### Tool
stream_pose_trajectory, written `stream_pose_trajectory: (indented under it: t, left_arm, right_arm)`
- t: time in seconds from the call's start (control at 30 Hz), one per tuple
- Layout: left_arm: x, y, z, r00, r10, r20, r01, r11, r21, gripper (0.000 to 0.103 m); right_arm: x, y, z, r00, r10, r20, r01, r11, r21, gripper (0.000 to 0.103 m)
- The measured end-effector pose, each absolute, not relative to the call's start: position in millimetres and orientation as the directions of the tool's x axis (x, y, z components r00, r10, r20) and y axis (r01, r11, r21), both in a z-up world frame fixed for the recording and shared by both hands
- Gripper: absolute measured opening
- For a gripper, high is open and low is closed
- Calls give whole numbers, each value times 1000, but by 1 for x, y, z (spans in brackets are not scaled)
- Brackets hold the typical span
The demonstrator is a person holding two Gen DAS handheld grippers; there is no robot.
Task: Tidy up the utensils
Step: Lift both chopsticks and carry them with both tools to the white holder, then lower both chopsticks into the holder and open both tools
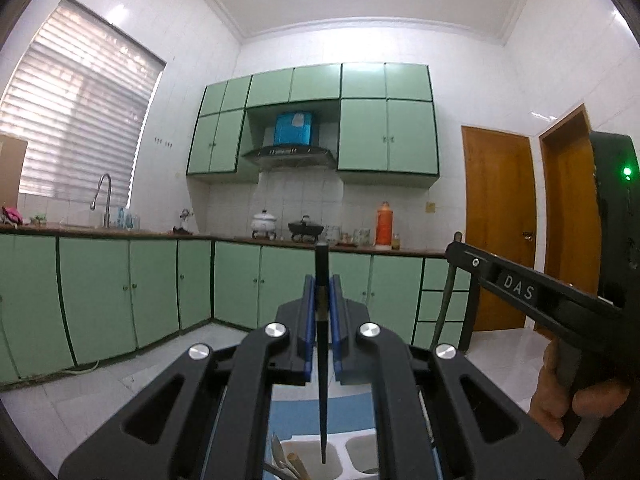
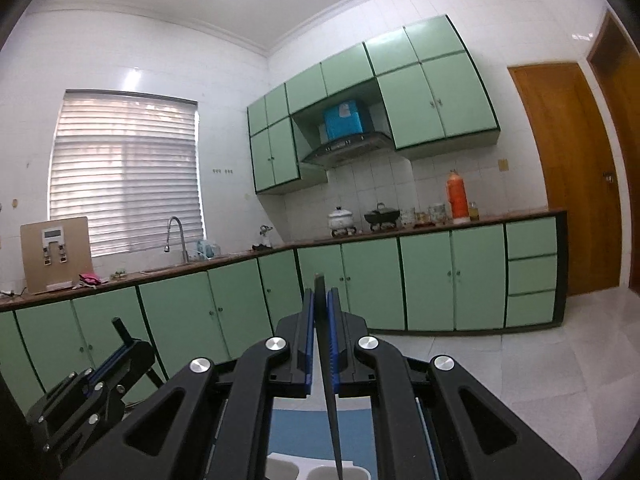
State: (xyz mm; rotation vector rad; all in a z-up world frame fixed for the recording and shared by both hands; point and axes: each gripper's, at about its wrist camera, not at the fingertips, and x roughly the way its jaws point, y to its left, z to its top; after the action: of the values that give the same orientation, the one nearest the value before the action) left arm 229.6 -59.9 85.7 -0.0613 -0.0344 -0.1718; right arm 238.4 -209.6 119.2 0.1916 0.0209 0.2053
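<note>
- Nearest the left wrist camera, the left tongs are closed on a dark chopstick, gripped near its thick end. It hangs tip-down over a white compartmented utensil holder at the bottom edge of the view.
- The left compartment of that holder already has a white spoon and a wooden-looking piece in it. The chopstick tip hangs over the same compartment, just beside them; whether it touches the bottom is hidden.
- In the right wrist view the right tongs are pinched on a second dark chopstick, which also points down toward the holder. Its tip lies near the wall between two compartments.
- A blue mat lies under the holder; the surface carrying it is hidden by the tongs.
- My judgement: the sorting is partly done, since some utensils are filed while both chopsticks are still held. What remains is lowering and releasing each one.
- Farther off, green cabinets carry the kitchen counter with pots and an orange thermos.
</note>
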Motion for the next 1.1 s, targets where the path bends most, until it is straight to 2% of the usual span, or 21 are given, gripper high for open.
stream_pose_trajectory:
  t: [0.53,0.93,1.1]
  left_arm:
    - [279,-44,32,980,-159,-122,150,985,-81,6]
    - [283,-36,11,971,-148,-187,137,988,-71,7]
    - [282,-35,13,968,-149,-200,136,988,-78,8]
  right_arm:
    - [276,-195,56,973,193,-127,-165,966,200,6]
    - [282,-187,23,958,195,-211,-154,969,194,6]
    - [281,-186,21,959,182,-217,-147,975,169,6]
